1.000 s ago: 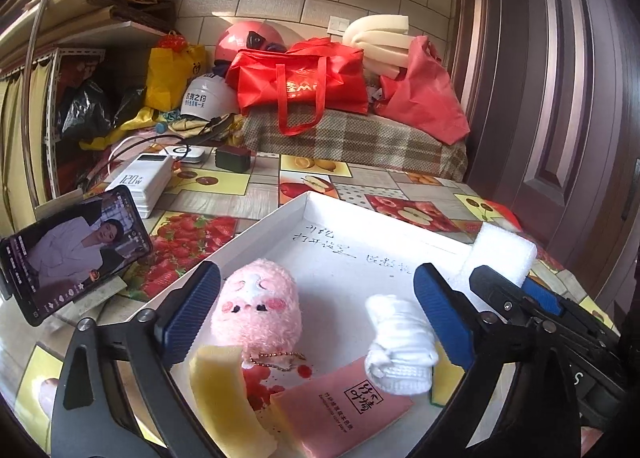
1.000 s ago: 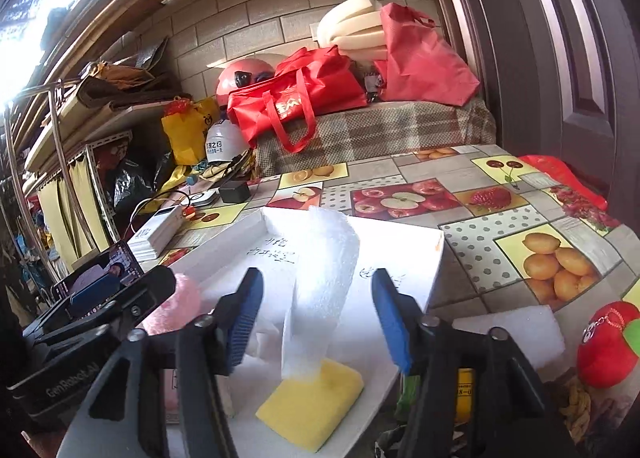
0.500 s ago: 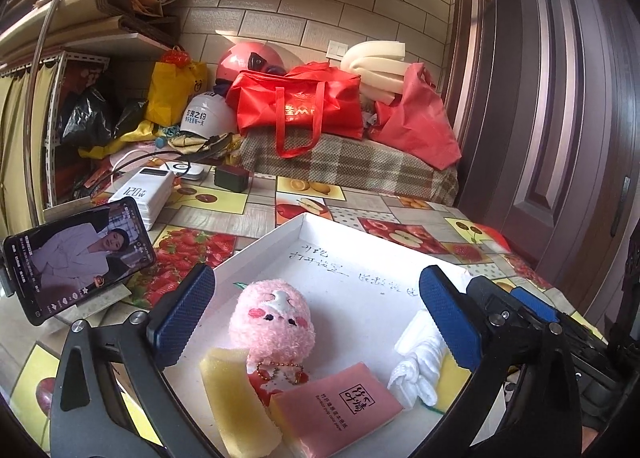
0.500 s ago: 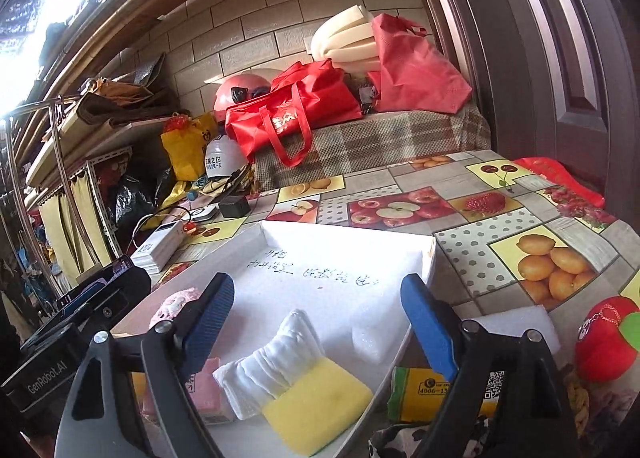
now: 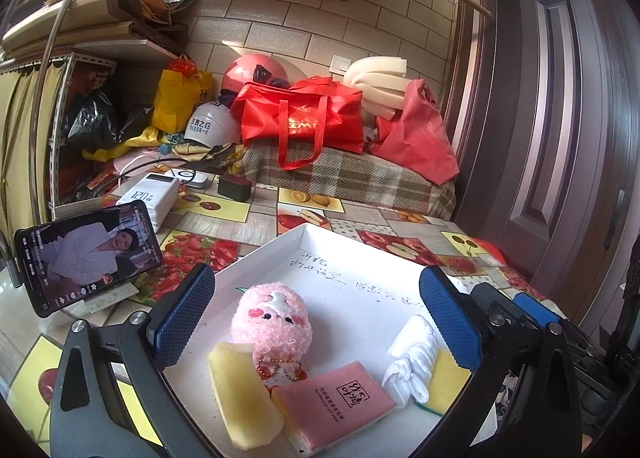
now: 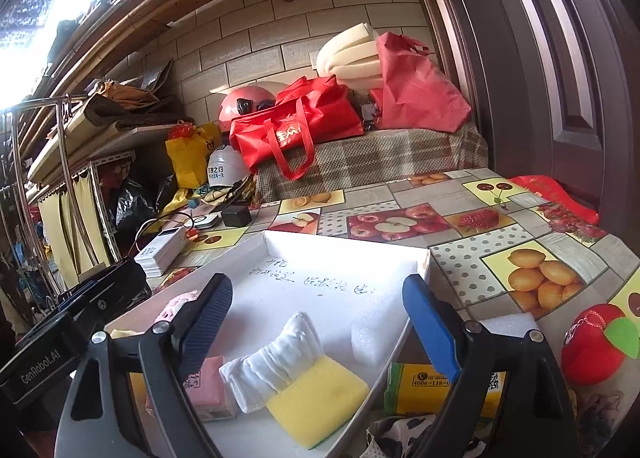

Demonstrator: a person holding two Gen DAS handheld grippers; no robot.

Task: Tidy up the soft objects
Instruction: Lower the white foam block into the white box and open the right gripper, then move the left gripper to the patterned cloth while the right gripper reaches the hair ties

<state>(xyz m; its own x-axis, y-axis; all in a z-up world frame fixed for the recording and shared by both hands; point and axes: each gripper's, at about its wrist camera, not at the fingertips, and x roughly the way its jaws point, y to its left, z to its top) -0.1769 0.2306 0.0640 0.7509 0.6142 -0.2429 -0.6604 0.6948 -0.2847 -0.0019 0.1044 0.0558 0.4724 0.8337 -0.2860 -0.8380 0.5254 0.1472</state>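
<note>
Because the white foam [image 6: 374,332] now leans on the right wall of the tray [image 6: 348,248], low and right of the middle in the right view, it could tip out over the low edge if a claw bumps it. The right claw [image 6: 316,308] is let go and its jaws are opening, with nothing pressed between them; the sock [image 6: 272,364] and the yellow sponge [image 6: 318,398] only lie below it, at the bottom middle of that view. If it drops lower it could catch the sock, which rests partly on the sponge, and drag both toward the near edge. The left claw [image 5: 316,316] is wide open too and holds nothing. Under it, in the lower middle of the left view, sit the pink plush [image 5: 272,324], a long sponge [image 5: 242,394] and a pink pack [image 5: 332,402], all touching. A careless grab there could pull two things at once by the plush's little chain. More soft things wait on the counter [image 6: 452,258] at the lower right of the right view: a red apple toy [image 6: 592,346] near the edge, which could roll off. A second ago the right claw was narrower and the foam stood tall between its jaws, on the sponge. Now the foam lies beside the wall and the sock shows on the sponge. In the left view the sock has gone from near the middle to the right.
</note>
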